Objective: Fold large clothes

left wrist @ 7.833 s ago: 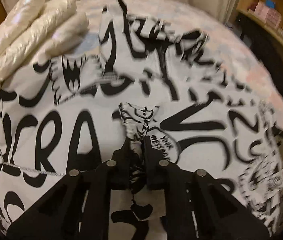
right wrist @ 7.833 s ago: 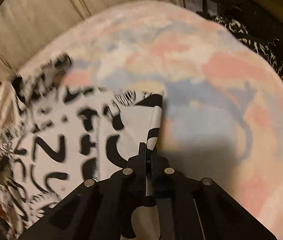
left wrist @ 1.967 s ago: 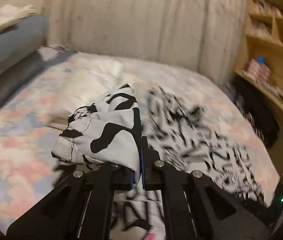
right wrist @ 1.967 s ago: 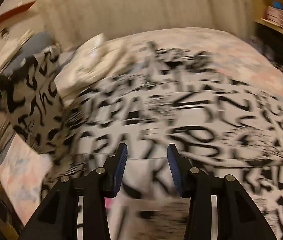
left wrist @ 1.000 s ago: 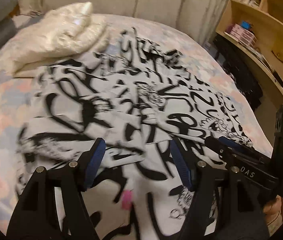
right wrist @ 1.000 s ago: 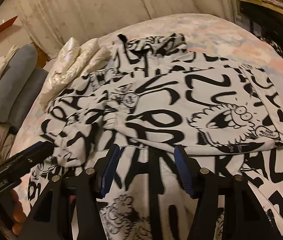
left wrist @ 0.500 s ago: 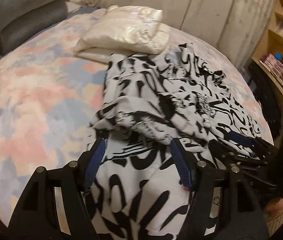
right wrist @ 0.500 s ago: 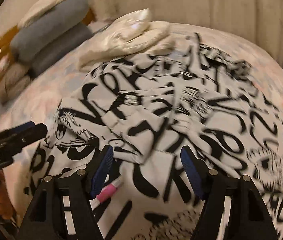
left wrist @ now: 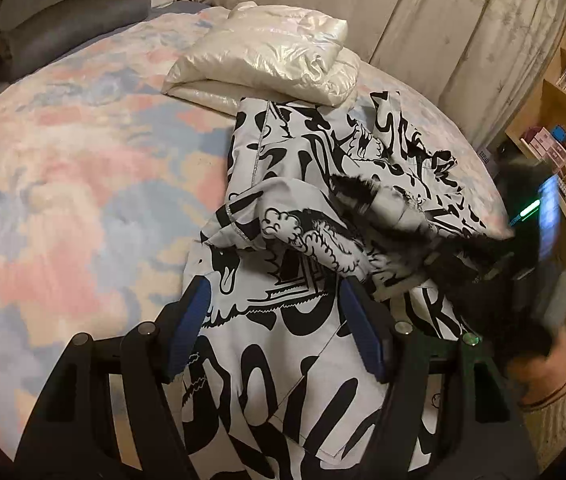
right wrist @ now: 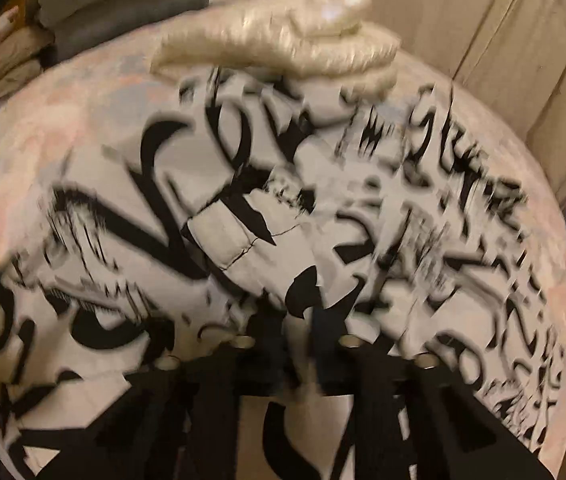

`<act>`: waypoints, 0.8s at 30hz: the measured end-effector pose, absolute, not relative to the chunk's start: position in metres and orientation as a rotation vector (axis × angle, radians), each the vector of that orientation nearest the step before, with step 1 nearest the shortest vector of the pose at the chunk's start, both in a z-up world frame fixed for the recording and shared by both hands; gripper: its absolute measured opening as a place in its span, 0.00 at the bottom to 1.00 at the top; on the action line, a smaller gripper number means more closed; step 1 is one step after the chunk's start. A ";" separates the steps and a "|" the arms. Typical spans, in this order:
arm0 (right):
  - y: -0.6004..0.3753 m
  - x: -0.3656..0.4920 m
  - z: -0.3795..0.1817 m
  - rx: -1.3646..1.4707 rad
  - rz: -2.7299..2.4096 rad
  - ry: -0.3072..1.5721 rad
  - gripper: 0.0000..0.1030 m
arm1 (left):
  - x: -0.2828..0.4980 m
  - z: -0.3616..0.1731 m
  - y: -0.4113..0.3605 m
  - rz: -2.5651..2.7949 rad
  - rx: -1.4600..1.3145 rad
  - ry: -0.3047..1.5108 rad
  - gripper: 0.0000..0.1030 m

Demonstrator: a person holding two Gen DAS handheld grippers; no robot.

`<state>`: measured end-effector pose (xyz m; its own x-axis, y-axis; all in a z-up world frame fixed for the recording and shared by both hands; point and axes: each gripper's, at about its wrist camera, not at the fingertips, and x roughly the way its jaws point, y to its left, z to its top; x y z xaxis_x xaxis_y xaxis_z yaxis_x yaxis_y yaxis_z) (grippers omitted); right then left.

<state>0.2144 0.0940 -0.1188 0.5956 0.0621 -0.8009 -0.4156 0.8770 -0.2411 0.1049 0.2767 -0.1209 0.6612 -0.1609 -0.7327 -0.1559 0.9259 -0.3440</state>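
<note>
The bed (left wrist: 63,168) carries the shirt (left wrist: 303,360), rumpled on its right half, far edge touching a pillow (left wrist: 267,60); bare bedding lies to the left; the left gripper (left wrist: 275,332) hangs spread over the hem, holding nothing; the right gripper (right wrist: 297,344) has just clamped a fold, blurred.

A pastel-blotched bed (left wrist: 83,168) carries the black-and-white printed garment (left wrist: 303,152) and a cream folded jacket (left wrist: 267,56)

- The right tool (right wrist: 299,320) is pinching a fold of the black-and-white printed garment (right wrist: 243,240); its jaws have just been closing.
- The garment is lying on the pastel bed (right wrist: 95,92), touching a folded cream jacket (right wrist: 283,40).
</note>
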 end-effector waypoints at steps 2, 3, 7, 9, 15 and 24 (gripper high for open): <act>0.073 0.213 -0.083 -0.312 0.297 0.812 0.08 | 0.103 -0.119 0.276 -0.003 -0.396 0.846 0.63; 0.058 0.212 -0.068 -0.237 0.289 0.778 0.08 | 0.103 -0.117 0.275 -0.004 -0.394 0.841 0.63; -0.017 0.201 -0.042 0.041 0.197 0.712 0.08 | 0.099 -0.113 0.273 -0.012 -0.384 0.825 0.63; -0.061 0.196 -0.063 0.154 0.082 0.768 0.08 | 0.099 -0.112 0.270 -0.014 -0.370 0.822 0.63; -0.124 0.183 -0.164 0.288 -0.040 1.136 0.30 | 0.108 -0.118 0.261 -0.047 -0.330 0.864 0.63; -0.145 0.197 -0.123 0.270 0.022 1.009 0.74 | 0.183 -0.125 0.269 -0.124 -0.253 0.980 0.63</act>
